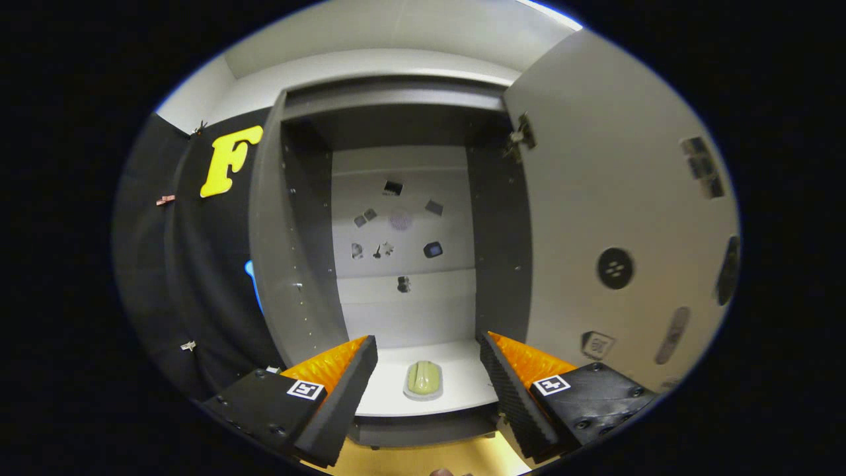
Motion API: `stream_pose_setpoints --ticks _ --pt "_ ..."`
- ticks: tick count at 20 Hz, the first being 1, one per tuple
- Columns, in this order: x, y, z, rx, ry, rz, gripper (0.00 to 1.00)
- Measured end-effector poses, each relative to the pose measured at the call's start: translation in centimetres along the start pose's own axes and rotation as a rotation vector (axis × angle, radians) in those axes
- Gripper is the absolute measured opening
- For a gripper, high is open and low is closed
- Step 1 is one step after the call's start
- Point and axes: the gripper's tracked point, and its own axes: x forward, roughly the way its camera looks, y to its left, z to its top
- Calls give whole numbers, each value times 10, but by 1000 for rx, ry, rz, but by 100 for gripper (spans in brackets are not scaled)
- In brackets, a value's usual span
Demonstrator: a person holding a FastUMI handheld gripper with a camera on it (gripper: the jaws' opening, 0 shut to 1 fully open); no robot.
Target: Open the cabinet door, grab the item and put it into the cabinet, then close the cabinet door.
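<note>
Setting: we record a test booth, not a home. Evidence: black cloth wall (198, 277); bare grey cabinet (291, 251) with door (608, 198) open; small stickers (396, 218) across its back panel.

One cabinet (396, 112), one open door (615, 198), one pale green item (423, 380), two tool fingers (337, 390).
</note>
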Motion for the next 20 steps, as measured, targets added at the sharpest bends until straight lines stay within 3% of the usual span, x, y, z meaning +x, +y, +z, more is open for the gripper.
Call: stream_pose_setpoints --ticks 14,20 --pt "-210 -59 23 -106 -5 83 98" --pt "-265 -143 28 -102 7 -22 98"
